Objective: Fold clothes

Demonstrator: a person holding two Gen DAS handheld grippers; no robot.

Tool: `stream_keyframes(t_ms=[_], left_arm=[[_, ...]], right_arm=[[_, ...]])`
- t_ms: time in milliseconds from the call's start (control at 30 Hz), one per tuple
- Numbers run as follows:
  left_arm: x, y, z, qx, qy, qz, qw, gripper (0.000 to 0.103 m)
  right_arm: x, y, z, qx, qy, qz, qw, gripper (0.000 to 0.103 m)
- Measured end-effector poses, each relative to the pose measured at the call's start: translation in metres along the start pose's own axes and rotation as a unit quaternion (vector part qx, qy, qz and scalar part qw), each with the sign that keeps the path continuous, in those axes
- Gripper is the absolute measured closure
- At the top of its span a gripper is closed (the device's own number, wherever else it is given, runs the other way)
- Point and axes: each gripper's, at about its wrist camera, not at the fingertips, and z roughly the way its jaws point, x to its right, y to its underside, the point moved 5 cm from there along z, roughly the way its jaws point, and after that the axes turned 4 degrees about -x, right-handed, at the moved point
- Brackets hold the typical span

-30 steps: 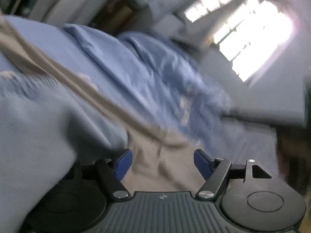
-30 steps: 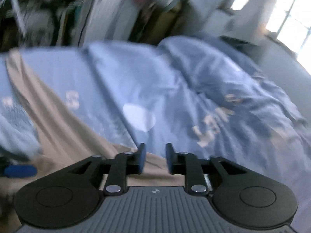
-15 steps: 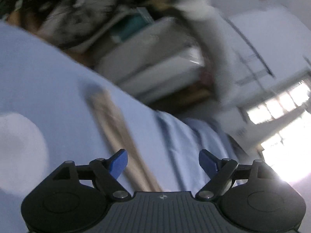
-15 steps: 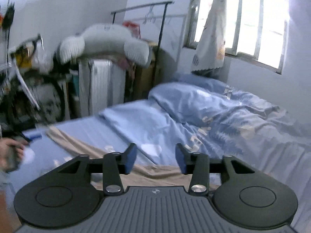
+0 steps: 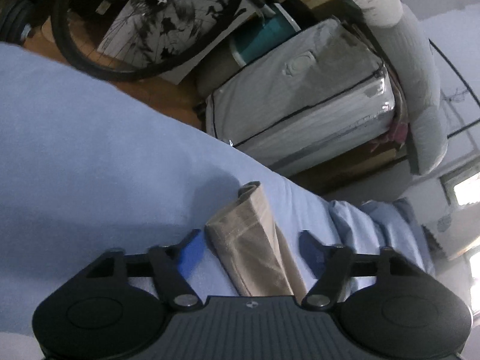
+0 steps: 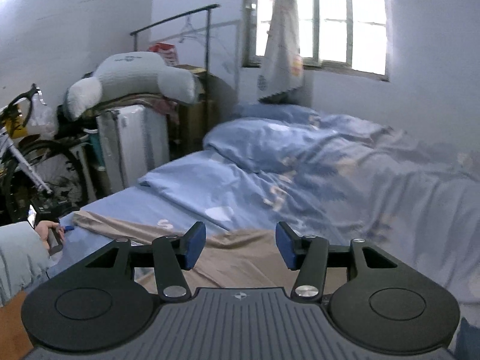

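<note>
A tan garment (image 6: 240, 267), long like trousers, lies stretched across the blue bed sheet (image 6: 144, 207). Its narrow folded end (image 5: 255, 240) sits between the blue pads of my left gripper (image 5: 250, 249). Those jaws are closing, with small gaps still showing beside the cloth. In the right wrist view a person's hand (image 6: 45, 229) holds that left gripper (image 6: 67, 228) at the garment's far left end. My right gripper (image 6: 238, 246) hovers above the wider part of the garment. Its jaws are opening and nothing is between them.
A crumpled blue quilt (image 6: 300, 156) covers the bed's far side under a window (image 6: 324, 21). Beyond the bed edge stand a bicycle wheel (image 5: 144, 30), a white zipped storage case (image 5: 300, 105) topped by a grey cushion (image 5: 420, 75), and a clothes rail (image 6: 180, 21).
The left view swung from the quilt and window to the bed edge, and its jaws narrowed around the garment's end. The right gripper rose and its jaws went from nearly shut to wide.
</note>
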Motion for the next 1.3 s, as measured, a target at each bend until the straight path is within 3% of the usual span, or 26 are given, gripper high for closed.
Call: stream_keyframes(t_ms=[100,267,433,567,700,867,967,1067,1167,1300], left_arm=[[0.000,0.003,-0.001,0.002,-0.008,0.003,1.0000,0.068],[0.001,0.006,-0.002,0.015,-0.020,0.023,0.9994,0.076],[0.007,0.000,0.000,0.023,-0.035,0.039,0.9983,0.101],[0.029,-0.005,-0.005,0.033,-0.027,0.070,0.9966,0.103],[0.080,-0.001,-0.016,0.036,0.004,0.124,0.9916,0.103],[0.180,0.036,-0.031,0.012,0.064,0.221,0.9732,0.103],[0.248,0.080,-0.038,-0.014,0.111,0.281,0.9532,0.103],[0.319,0.145,-0.041,-0.056,0.157,0.344,0.9239,0.103],[0.376,0.225,-0.045,-0.103,0.195,0.409,0.8852,0.103],[0.432,0.356,-0.058,-0.185,0.243,0.491,0.8162,0.103]], right_arm=[[0.009,0.008,0.000,-0.006,0.008,0.012,1.000,0.050],[0.015,0.015,0.000,-0.006,0.007,0.020,1.000,0.050],[0.015,0.022,-0.002,-0.009,0.004,0.018,1.000,0.050],[0.022,0.028,-0.009,-0.005,0.007,0.028,1.000,0.050],[0.031,0.034,-0.015,0.000,0.007,0.045,0.999,0.050],[0.049,0.045,-0.022,0.011,0.005,0.074,0.997,0.050],[0.066,0.056,-0.025,0.015,0.006,0.094,0.995,0.050],[0.086,0.069,-0.028,0.016,0.012,0.118,0.993,0.050],[0.108,0.083,-0.038,0.022,0.015,0.146,0.989,0.050],[0.132,0.106,-0.060,0.031,0.026,0.172,0.984,0.050]])
